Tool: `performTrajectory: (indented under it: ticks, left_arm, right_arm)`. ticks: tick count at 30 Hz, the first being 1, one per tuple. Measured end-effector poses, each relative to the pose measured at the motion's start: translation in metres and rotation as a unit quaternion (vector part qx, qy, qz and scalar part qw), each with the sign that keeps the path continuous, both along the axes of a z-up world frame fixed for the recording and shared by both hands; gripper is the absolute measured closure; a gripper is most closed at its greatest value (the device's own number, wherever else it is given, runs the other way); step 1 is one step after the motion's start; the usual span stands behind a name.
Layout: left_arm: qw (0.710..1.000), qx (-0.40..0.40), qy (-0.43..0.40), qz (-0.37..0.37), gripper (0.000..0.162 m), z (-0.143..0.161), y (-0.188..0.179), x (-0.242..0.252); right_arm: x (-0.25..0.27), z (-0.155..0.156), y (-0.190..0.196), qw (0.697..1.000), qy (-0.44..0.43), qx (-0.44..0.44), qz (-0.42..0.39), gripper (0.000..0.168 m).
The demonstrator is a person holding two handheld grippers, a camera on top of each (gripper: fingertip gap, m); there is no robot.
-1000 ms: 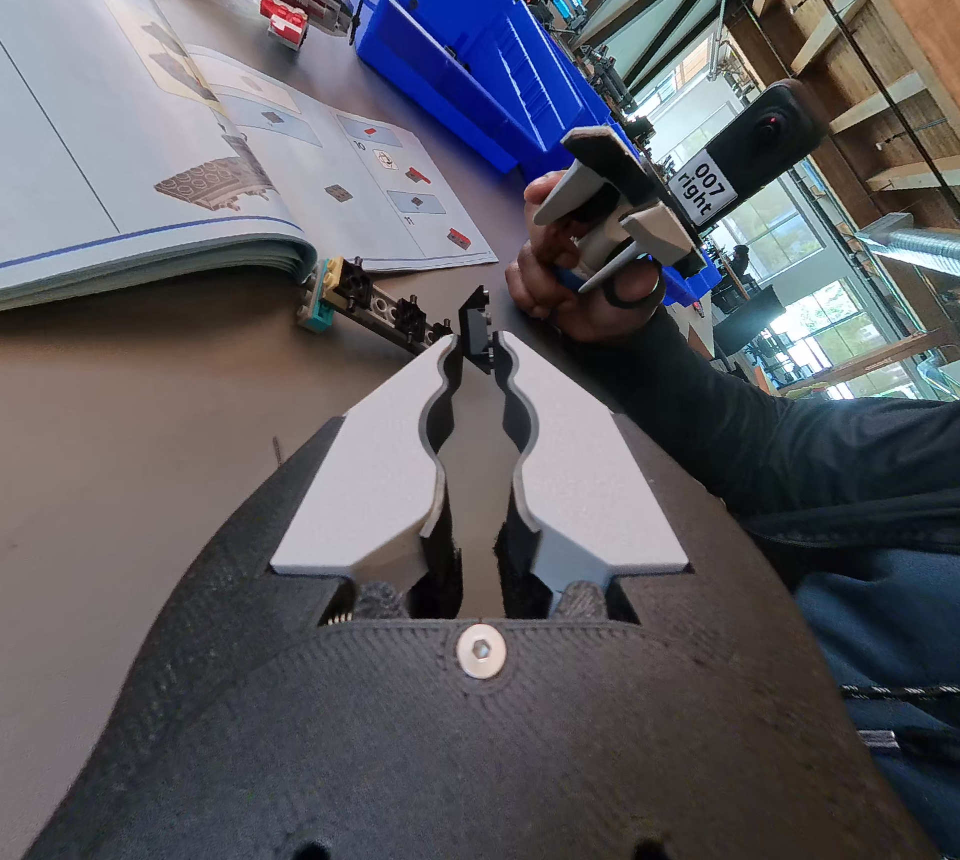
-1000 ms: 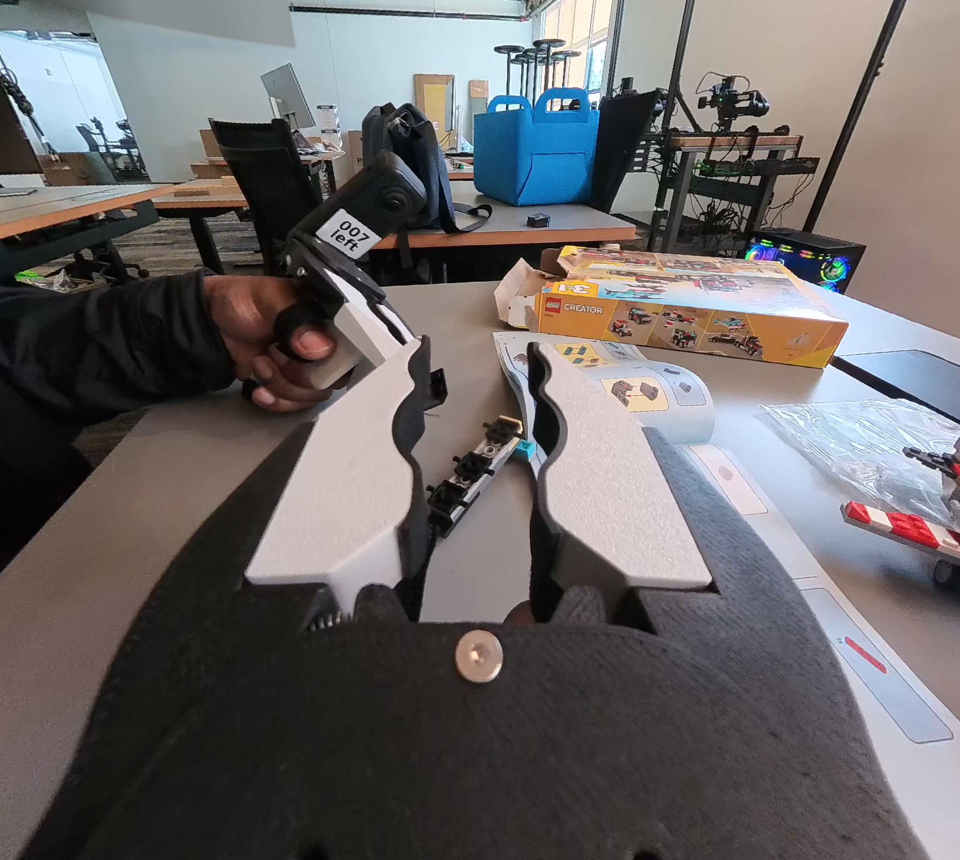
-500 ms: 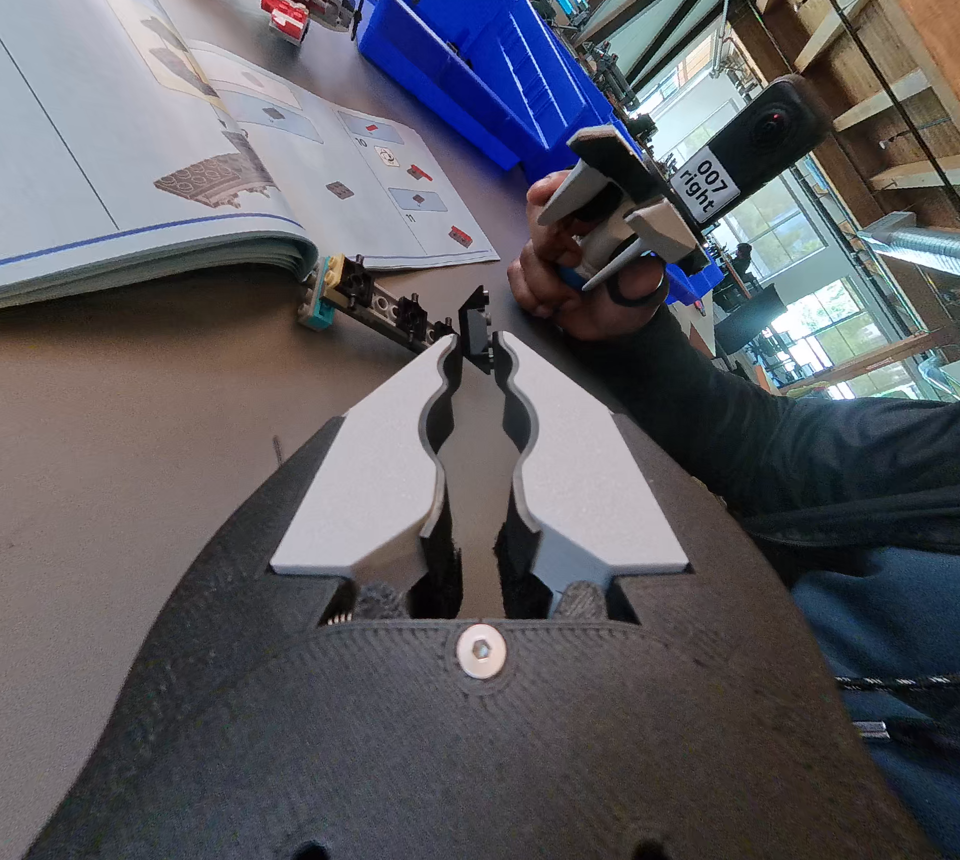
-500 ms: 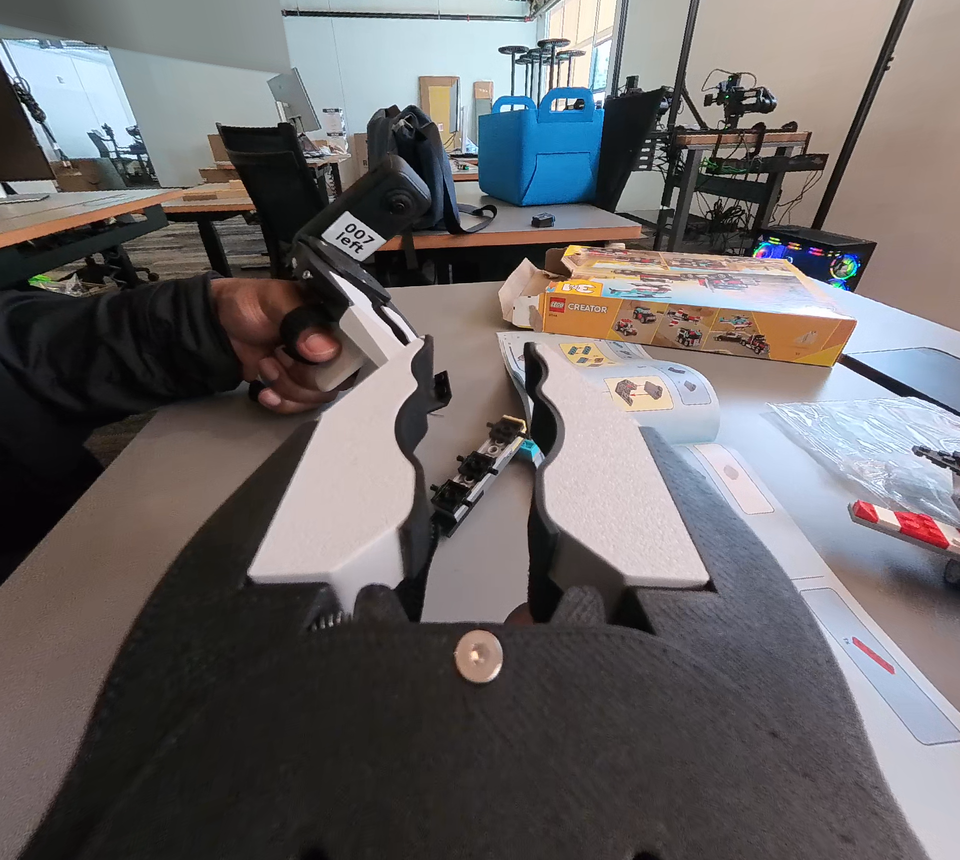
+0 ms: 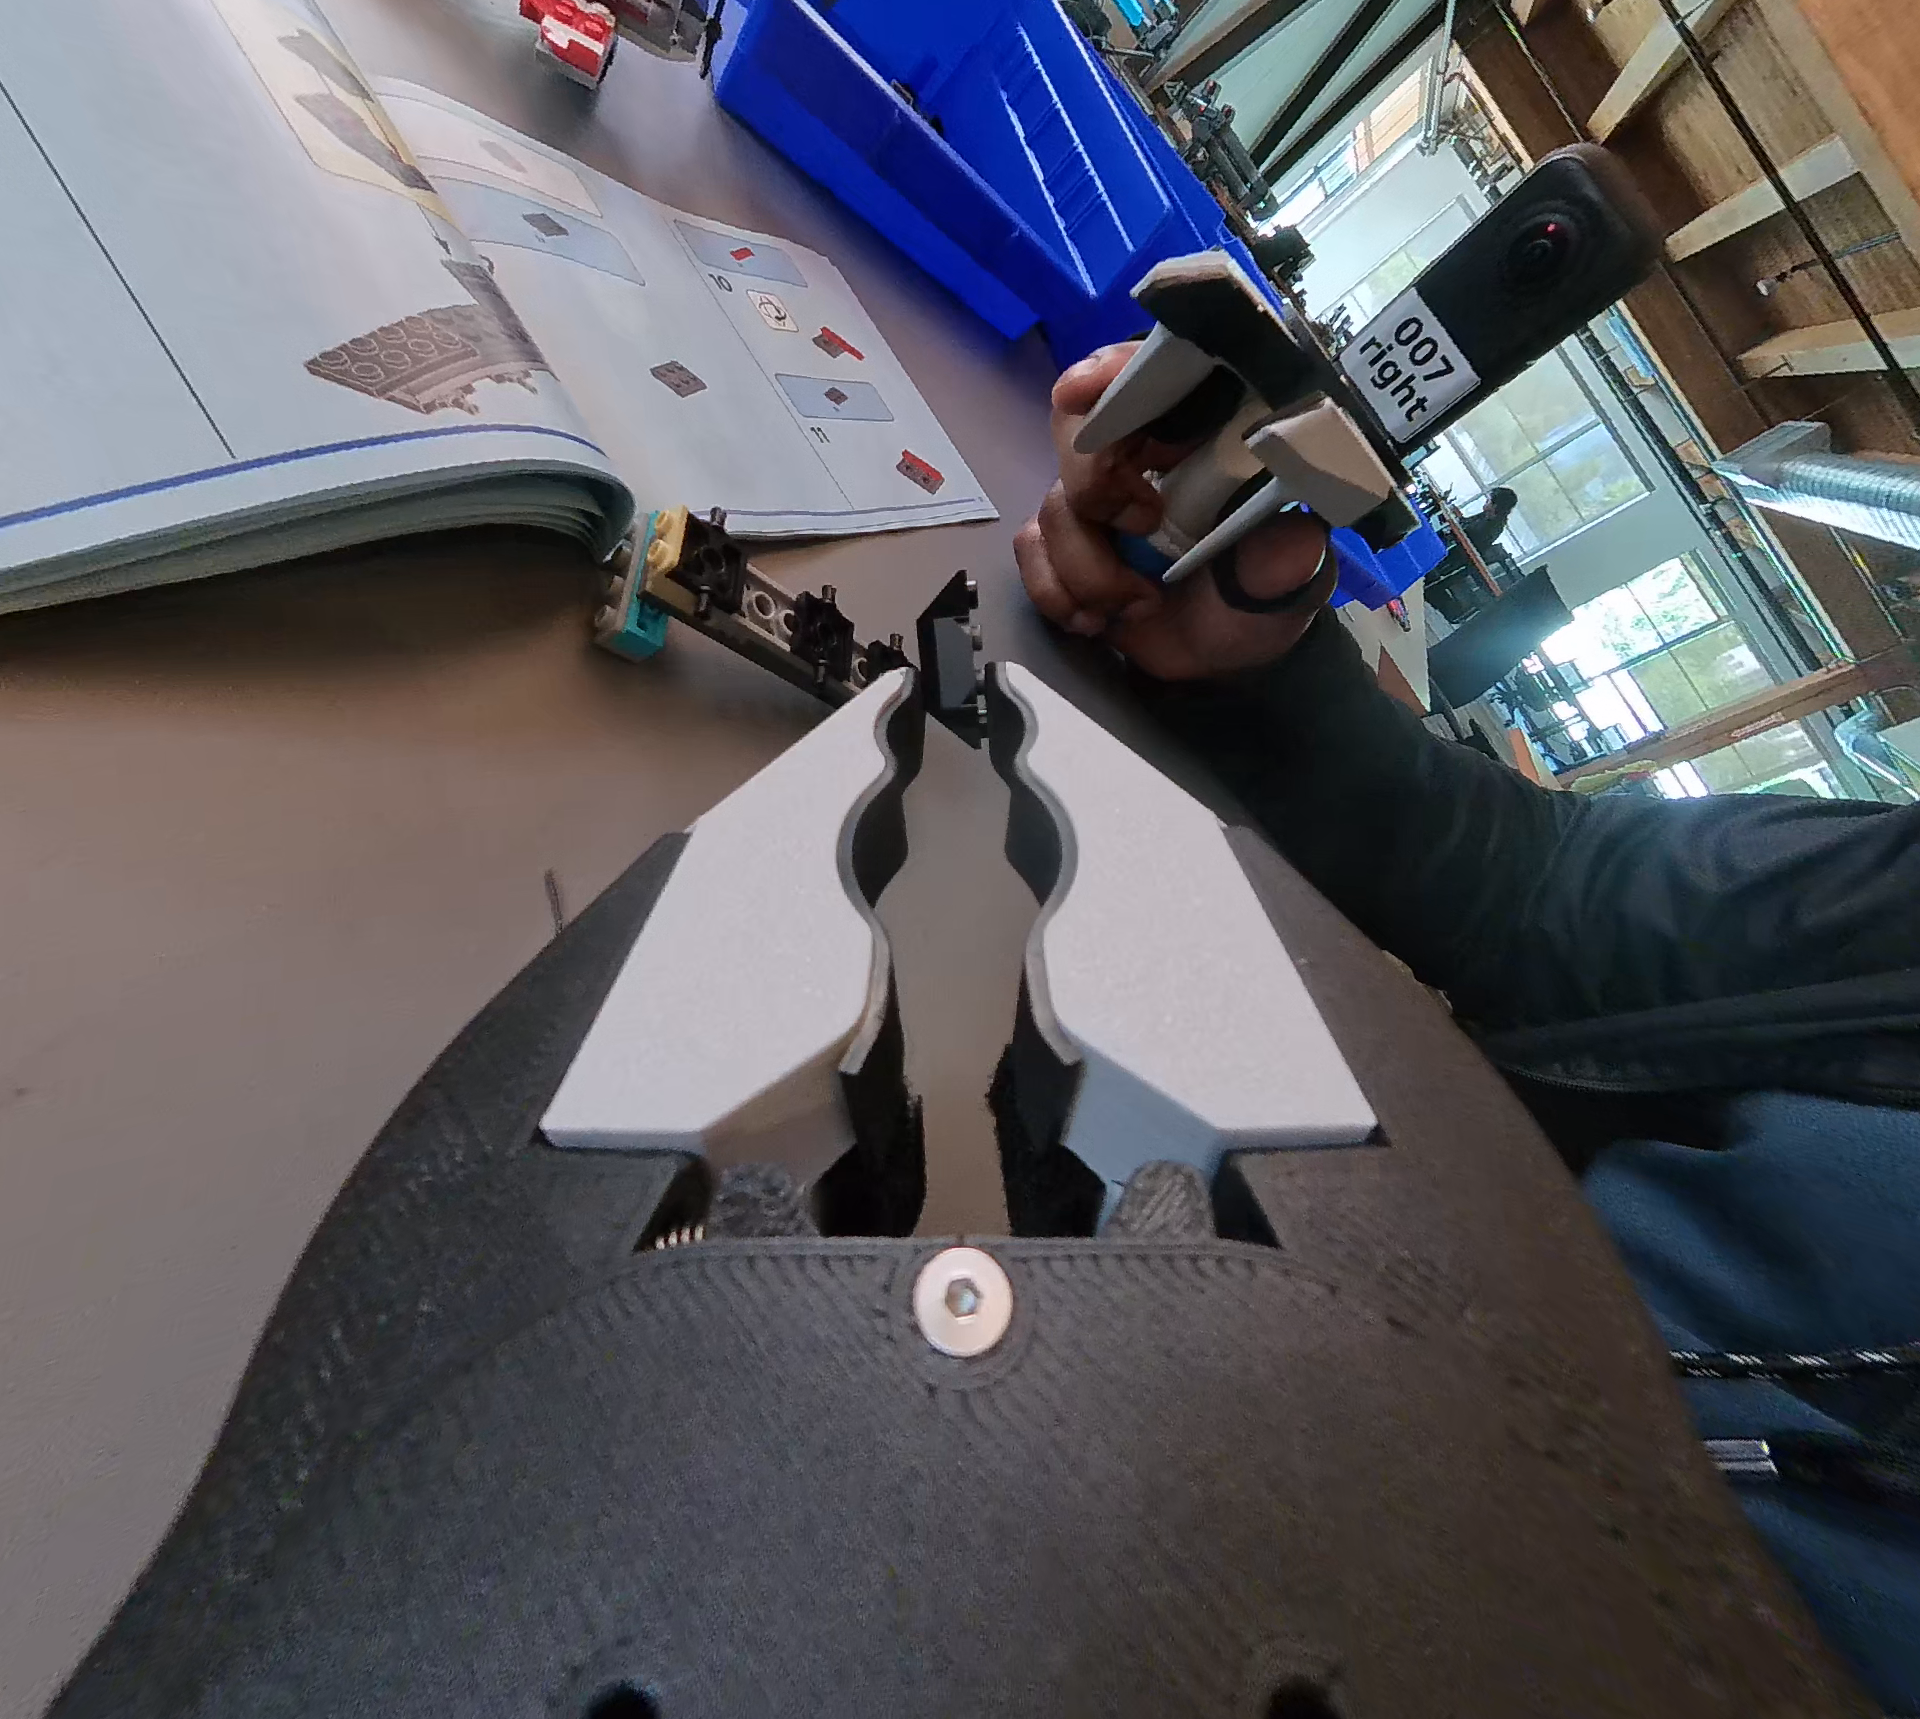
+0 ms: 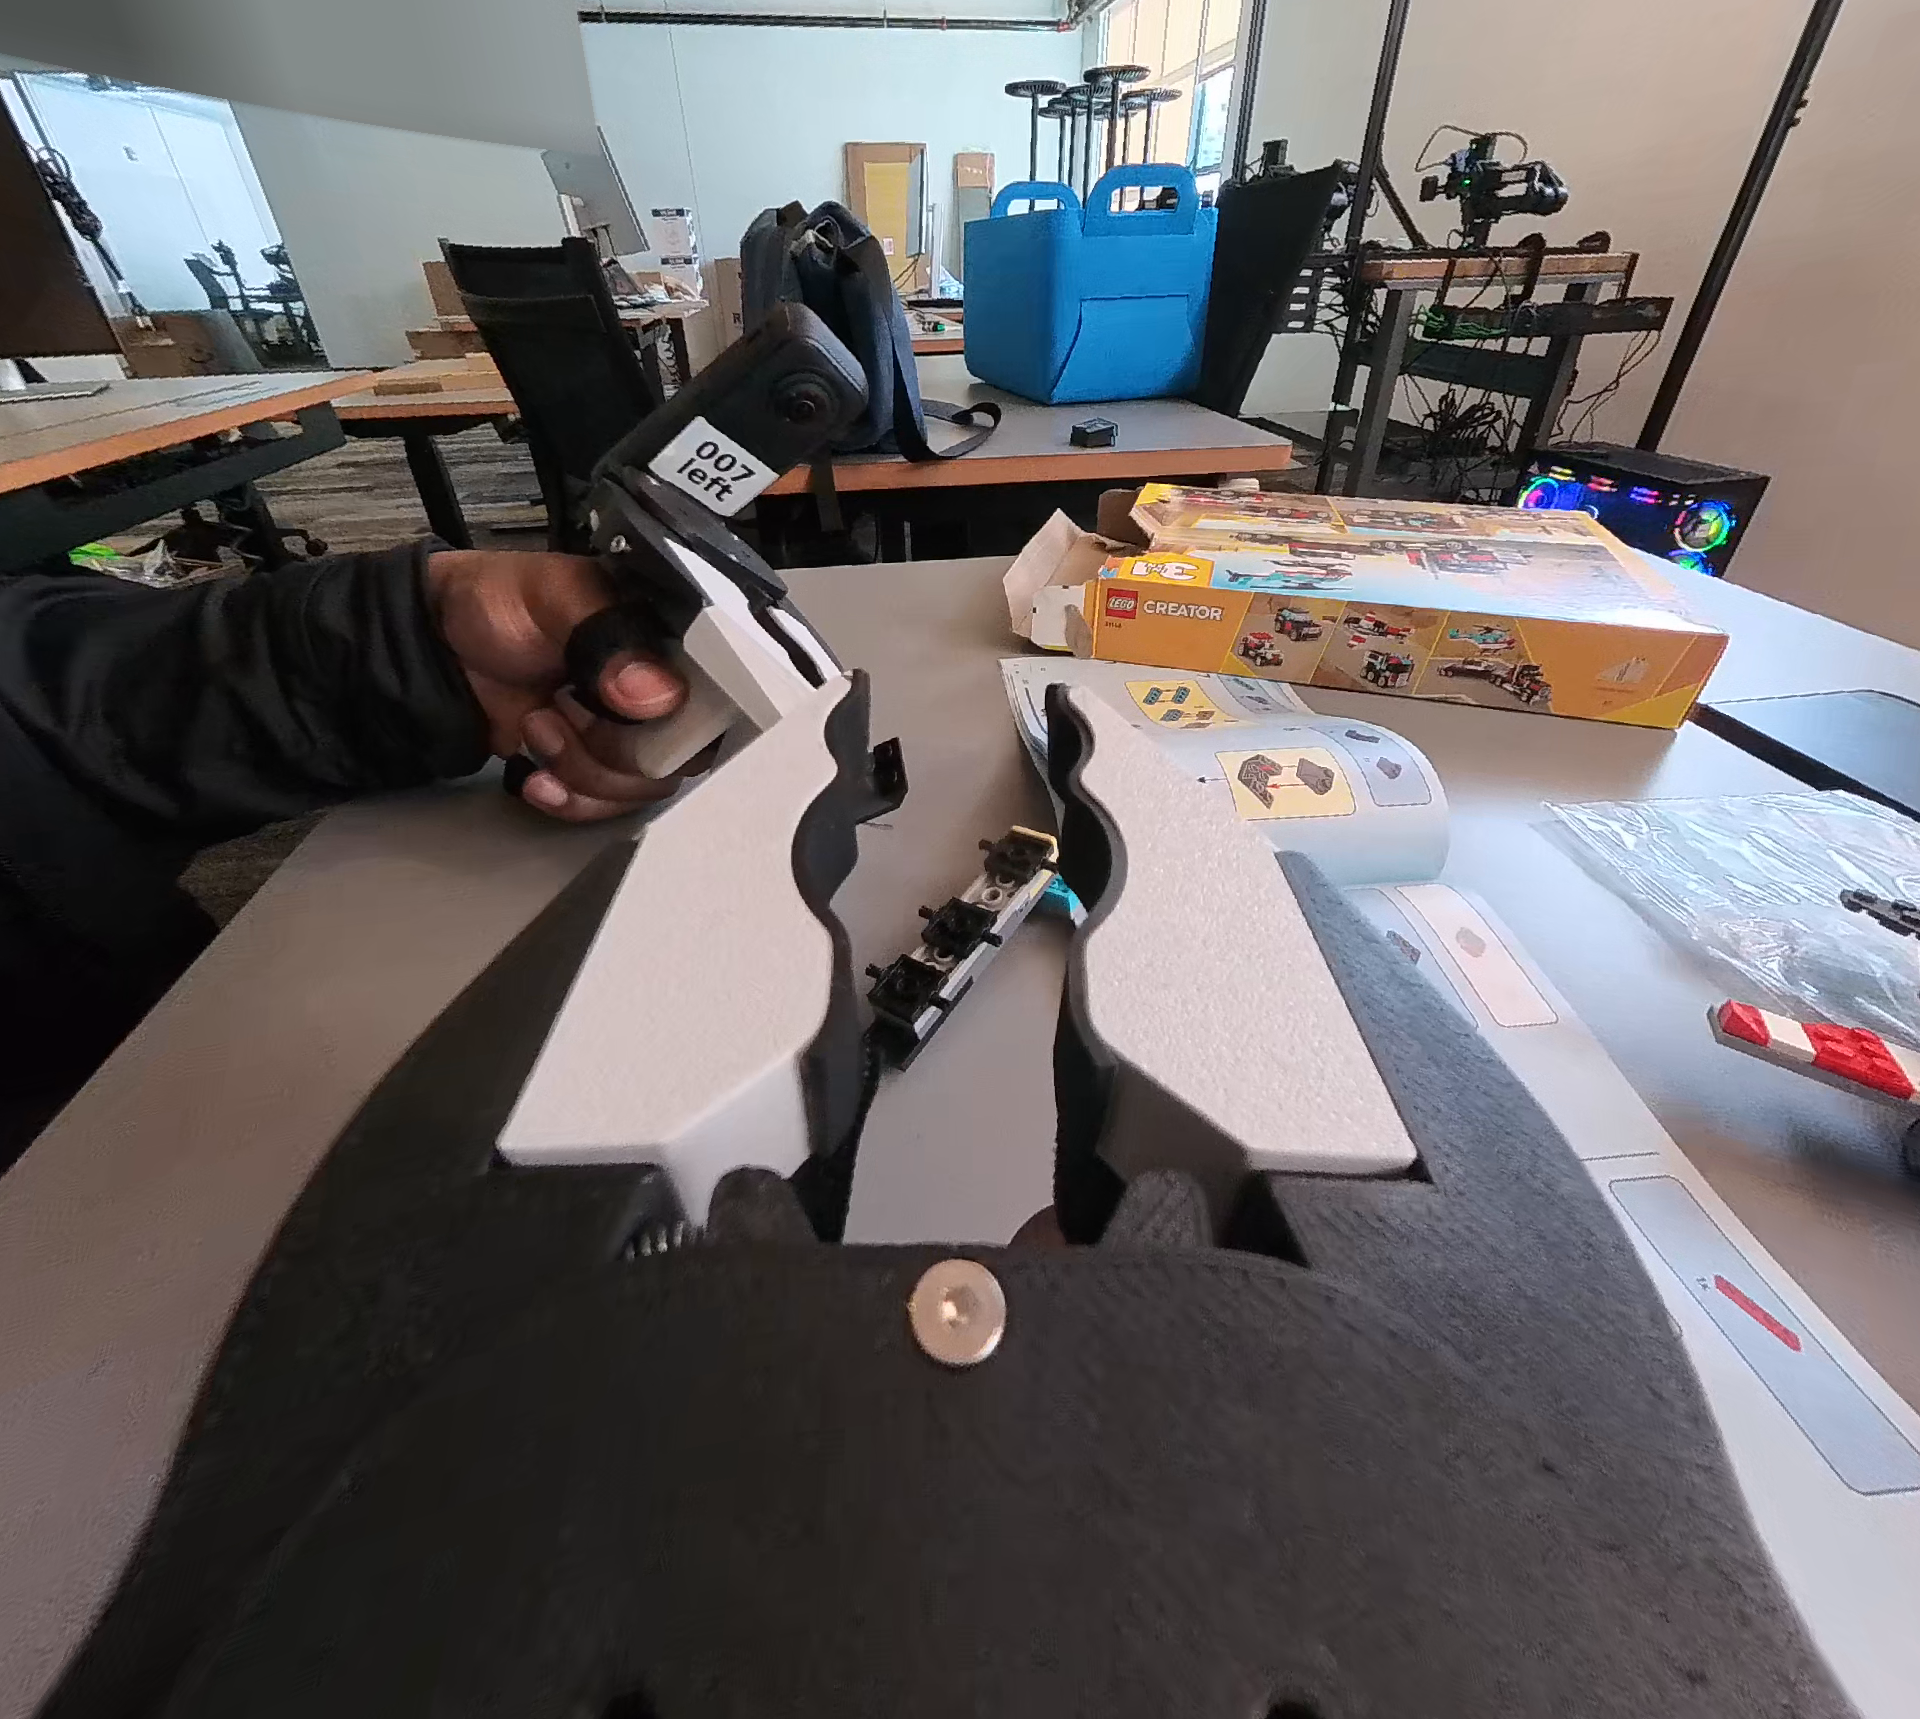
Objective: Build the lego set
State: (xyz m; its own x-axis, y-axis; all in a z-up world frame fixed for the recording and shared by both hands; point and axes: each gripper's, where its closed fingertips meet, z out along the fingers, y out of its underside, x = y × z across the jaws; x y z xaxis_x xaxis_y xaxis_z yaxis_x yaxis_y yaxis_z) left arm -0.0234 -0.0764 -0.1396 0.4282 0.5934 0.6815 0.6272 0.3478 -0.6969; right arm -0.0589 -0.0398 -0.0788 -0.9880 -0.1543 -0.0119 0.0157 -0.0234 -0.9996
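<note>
My left gripper (image 5: 951, 682) is shut on a small black lego piece (image 5: 951, 646) and holds it just above the table. A long grey beam with black clips and a teal end (image 5: 748, 599) lies just left of the piece. In the right wrist view my right gripper (image 6: 961, 734) is open and empty, with the beam (image 6: 966, 931) lying on the table between its fingers. The black piece (image 6: 886, 765) shows beside my right gripper's left finger, which hides the left gripper's tips. The right gripper (image 5: 1127, 506) also shows in the left wrist view, beyond the piece.
An open instruction booklet (image 5: 312, 319) lies next to the beam's teal end, also seen in the right wrist view (image 6: 1330, 786). A blue bin (image 5: 914, 59) stands behind it. A yellow set box (image 6: 1382, 620), a plastic bag (image 6: 1766, 890) and a red-and-white partial build (image 6: 1818, 1046) lie to the right. My right fingertips sit around 8 cm from my left ones. The red-and-white partial build (image 6: 1818, 1046) sits 20 cm or so from the ends of my right fingers.
</note>
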Motion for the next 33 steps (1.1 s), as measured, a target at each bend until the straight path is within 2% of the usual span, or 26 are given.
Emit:
performTrajectory:
  ticks: [29, 33]
  left_arm:
    - [1.0, 0.001, -0.001, -0.001, 0.151, -0.0002, 0.0003, 0.0003]
    - [1.0, 0.008, -0.001, 0.0, 0.151, 0.0008, -0.0009, -0.0002]
  right_arm:
    - [0.0017, 0.0001, -0.0017, 1.0, 0.0, 0.002, 0.002, 0.134]
    - [-0.0037, -0.0048, -0.0055, 1.0, -0.011, 0.023, -0.017, 0.133]
